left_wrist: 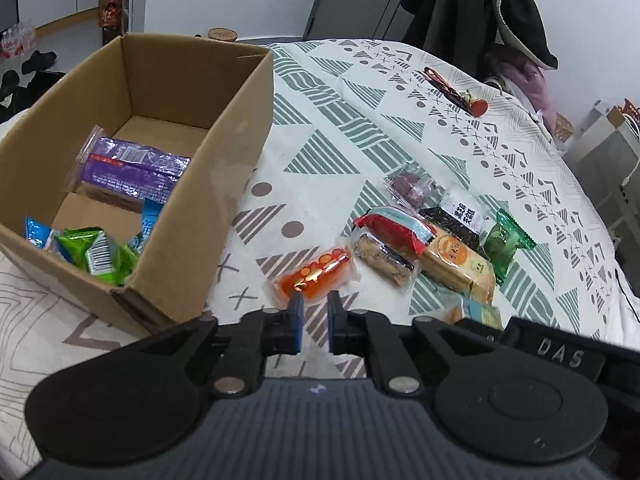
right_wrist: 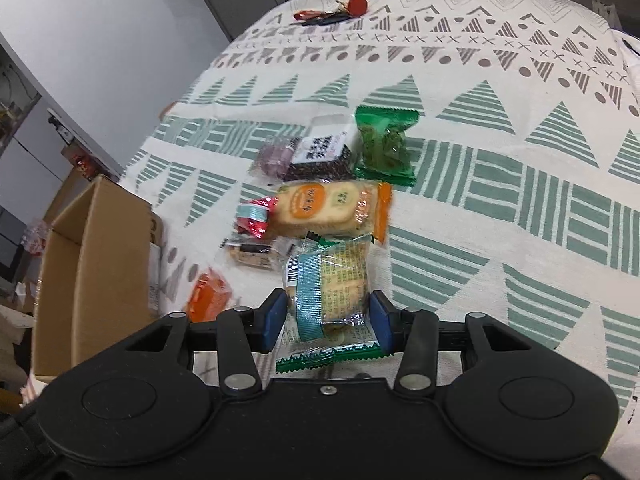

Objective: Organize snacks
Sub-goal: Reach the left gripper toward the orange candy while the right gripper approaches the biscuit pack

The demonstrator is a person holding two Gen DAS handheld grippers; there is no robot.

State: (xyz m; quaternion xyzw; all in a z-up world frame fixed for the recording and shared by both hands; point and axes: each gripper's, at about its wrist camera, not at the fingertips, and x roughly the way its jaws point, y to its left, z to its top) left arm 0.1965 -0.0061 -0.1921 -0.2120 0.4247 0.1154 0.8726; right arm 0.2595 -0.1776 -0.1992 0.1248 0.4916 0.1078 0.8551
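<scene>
A cardboard box (left_wrist: 236, 160) stands on the left of the table and holds a purple packet (left_wrist: 132, 172) and green and blue packets (left_wrist: 100, 256). My left gripper (left_wrist: 314, 304) is open by a narrow gap with nothing in it, just short of an orange snack (left_wrist: 312, 274). Beyond that lie a red-wrapped biscuit (left_wrist: 384, 248), a cracker pack (right_wrist: 324, 208), a dark packet (right_wrist: 320, 156), a purple sweet (right_wrist: 276, 156) and a green packet (right_wrist: 384, 144). My right gripper (right_wrist: 328, 312) is shut on a clear cracker packet (right_wrist: 332, 284) with a teal band.
The patterned tablecloth (right_wrist: 500, 184) runs bare to the right and far side. Keys with a red tag (right_wrist: 340, 10) lie at the far edge. A dark coat (left_wrist: 492, 12) hangs on a chair behind the table. The box (right_wrist: 80, 264) is left of my right gripper.
</scene>
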